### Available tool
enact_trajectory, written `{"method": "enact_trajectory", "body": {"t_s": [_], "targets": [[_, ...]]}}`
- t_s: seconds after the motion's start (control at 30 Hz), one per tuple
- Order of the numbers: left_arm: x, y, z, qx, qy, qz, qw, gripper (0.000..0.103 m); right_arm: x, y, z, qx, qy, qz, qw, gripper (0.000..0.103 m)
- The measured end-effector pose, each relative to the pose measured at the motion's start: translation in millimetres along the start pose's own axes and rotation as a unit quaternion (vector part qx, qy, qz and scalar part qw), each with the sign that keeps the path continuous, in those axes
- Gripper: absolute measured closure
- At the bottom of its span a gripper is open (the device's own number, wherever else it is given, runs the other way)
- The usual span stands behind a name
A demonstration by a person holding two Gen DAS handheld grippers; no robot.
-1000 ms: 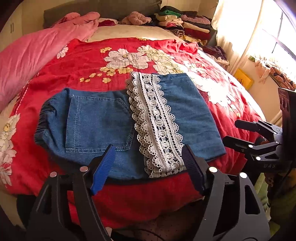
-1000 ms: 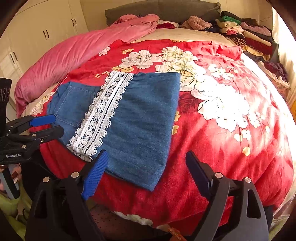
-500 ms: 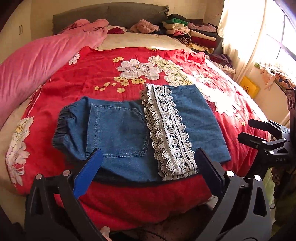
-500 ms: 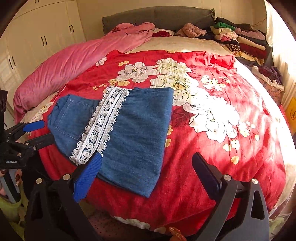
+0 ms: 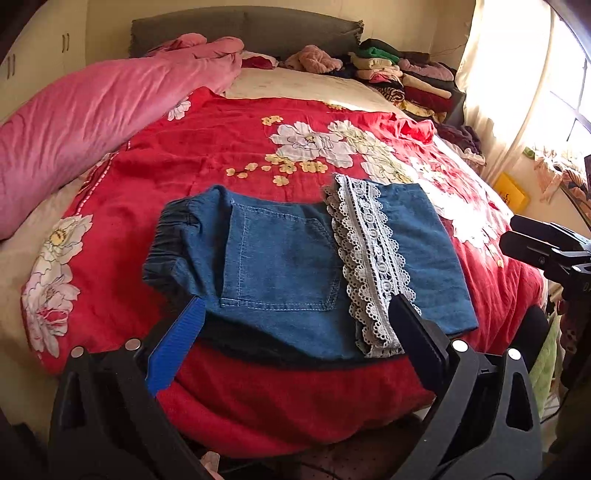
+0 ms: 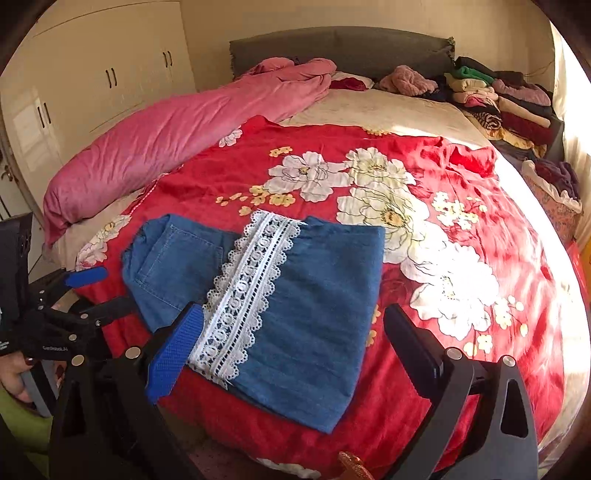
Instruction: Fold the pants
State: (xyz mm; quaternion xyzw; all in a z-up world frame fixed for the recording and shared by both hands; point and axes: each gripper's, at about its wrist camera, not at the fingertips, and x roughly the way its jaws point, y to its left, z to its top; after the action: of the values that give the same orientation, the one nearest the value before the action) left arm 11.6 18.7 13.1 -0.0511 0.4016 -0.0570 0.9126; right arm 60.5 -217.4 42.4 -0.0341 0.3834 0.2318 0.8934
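Left gripper [image 5: 295,325] hangs over the near bed edge, jaws wide apart, nothing btwn them. The pants [image 5: 295,266] lie flat on the red floral blanket [image 5: 258,147] at approx 12 o'clock from it, already doubled into a squat denim rectangle: elastic waistband [image 5: 166,243] bunched at 9 o'clock, back pocket [image 5: 280,262] mid, white lace trim [image 5: 369,266] running 12 to 6 o'clock across the folded-over leg part. Right gripper [image 6: 295,339] sits to the right, jaws also spread wide w/ nothing in them, the pants at its 11 o'clock.

Handling, as a guess: light denim, soft, limp, drapes rather than holds shape; not slippery on the plush blanket, so it'll drag a bit. Lace is the delicate bit and could snag, so don't pinch it. Best holds look like the waistband end near edge for the left, the folded right-hand corners [image 6: 332,424] for the right; grab all layers together or the fold slides apart.

Surface: soft bed, gives under pressure, pants near its front edge. Room: pink duvet [image 5: 92,122] rolled at 10 o'clock, grey headboard [image 5: 243,29] at 12, stacked folded clothes [image 5: 406,81] at 1 o'clock, sunlit curtained window [image 5: 517,74] at 2. White wardrobe doors [image 6: 92,81] show in the right view at 10 o'clock.
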Motion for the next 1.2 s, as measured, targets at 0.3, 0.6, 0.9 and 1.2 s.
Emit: {"method": "enact_trajectory", "body": {"t_s": [0.3,0.6,0.9,1.2], "targets": [[3.0,43.8,-7.9,-0.055,0.006,0.008,0.9984,0.01,28.8,47.2,42.7,-0.047,0.01,0.046,0.998,0.006],[11.2,88.3,-17.7,-0.122,0.017,0.006,0.9924,0.01,67.5,91.1,77.3,-0.092,0.034,0.08,0.992,0.005],[33.1,94.7,-21.7,-0.145,0.02,-0.014,0.9891,0.014,120.3,135.4,101.8,-0.122,0.083,0.14,0.979,0.005],[55.6,97.4,-26.9,-0.162,0.036,-0.05,0.9848,0.041,193.4,177.2,104.3,-0.178,0.155,0.142,0.961,0.005]]}}
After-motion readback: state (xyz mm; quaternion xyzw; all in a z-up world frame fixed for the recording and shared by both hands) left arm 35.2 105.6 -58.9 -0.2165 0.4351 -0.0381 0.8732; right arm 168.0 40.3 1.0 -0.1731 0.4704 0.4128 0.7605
